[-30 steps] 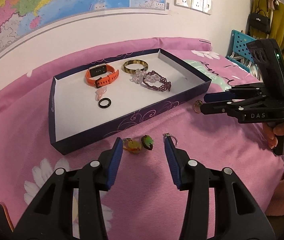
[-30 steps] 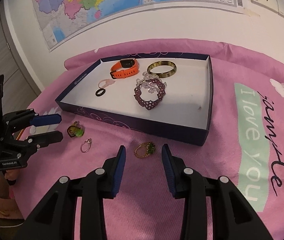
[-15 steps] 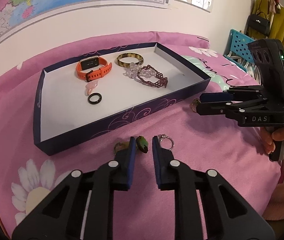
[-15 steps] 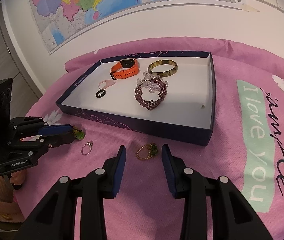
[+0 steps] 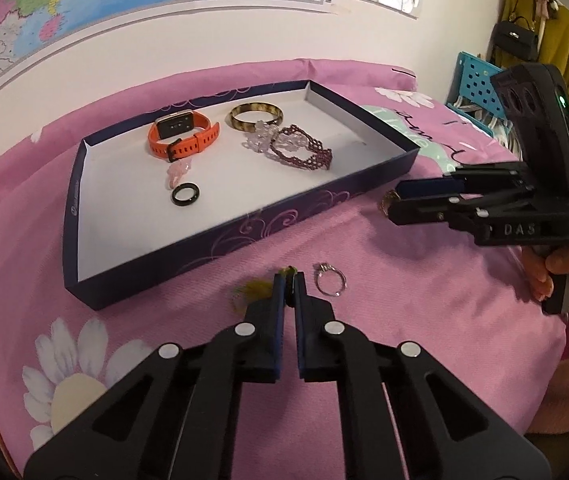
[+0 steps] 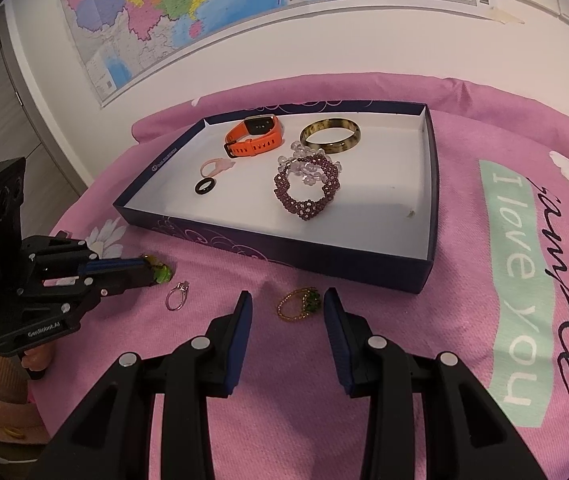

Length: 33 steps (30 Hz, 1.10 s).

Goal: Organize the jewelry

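**Entry: green-stone ring in the left jaws, box at 11 o'clock**

Left gripper [image 5: 288, 280]: jaws drawn narrow, pinching the small ring with green and yellow stones [image 6: 160, 273]; the piece juts past the fingertips, just above or on the pink floral cloth [image 5: 384, 340].

Right gripper [image 6: 286, 308]: jaws wide, holding nothing, straddling the gold-band ring with a dark green stone [image 6: 299, 303], which lies flat at its 12 o'clock.

Thin silver ring with a small clear stone [image 5: 329, 280]: on the cloth at the left gripper's 1 o'clock, just beside it.

Shallow dark-blue cardboard box with white floor [image 5: 220, 236]: from the left gripper, 11 to 12 o'clock, near wall close ahead, long axis running 8 to 2 o'clock. Already holds an orange-strapped watch [image 5: 182, 136], amber bangle [image 5: 256, 115], purple beaded bracelet [image 5: 304, 151], black ring [image 5: 185, 199].

Judgement: the left gripper's coming move is up over the near wall; the left is the nearer arm.
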Each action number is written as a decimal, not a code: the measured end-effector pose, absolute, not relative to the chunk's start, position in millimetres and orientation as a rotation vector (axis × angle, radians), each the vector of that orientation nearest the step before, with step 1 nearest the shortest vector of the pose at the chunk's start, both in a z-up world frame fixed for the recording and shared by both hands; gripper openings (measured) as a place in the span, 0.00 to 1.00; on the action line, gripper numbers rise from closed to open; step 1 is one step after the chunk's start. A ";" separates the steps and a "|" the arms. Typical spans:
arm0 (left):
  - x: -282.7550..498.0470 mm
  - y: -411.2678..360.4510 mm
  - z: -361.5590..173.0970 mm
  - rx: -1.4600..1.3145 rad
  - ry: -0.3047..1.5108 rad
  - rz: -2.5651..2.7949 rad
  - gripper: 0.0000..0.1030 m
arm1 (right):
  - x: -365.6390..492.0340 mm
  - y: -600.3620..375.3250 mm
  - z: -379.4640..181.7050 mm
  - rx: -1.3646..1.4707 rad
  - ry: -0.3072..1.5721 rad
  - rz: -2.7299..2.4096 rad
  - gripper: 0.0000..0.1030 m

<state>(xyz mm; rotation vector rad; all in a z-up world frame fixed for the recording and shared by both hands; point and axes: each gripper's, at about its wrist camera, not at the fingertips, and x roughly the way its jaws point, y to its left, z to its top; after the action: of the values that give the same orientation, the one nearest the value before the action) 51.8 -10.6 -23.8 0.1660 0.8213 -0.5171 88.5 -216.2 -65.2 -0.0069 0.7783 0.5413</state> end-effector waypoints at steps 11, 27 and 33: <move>46.6 0.7 -28.4 0.144 0.845 -0.508 0.10 | 88.2 -214.9 -65.9 -0.009 0.780 0.540 0.35; 58.4 -3.6 -30.5 0.113 0.879 -0.510 0.13 | 92.1 -217.1 -67.5 -0.013 0.796 0.521 0.18; 57.0 -1.8 -29.4 0.093 0.878 -0.508 0.09 | 92.9 -220.2 -67.0 -0.003 0.796 0.523 0.06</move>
<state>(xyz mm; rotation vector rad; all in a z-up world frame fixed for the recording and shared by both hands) 57.0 -1.8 -29.4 0.0932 0.8782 -0.5077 92.9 -220.2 -67.0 -0.0028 0.7962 0.5229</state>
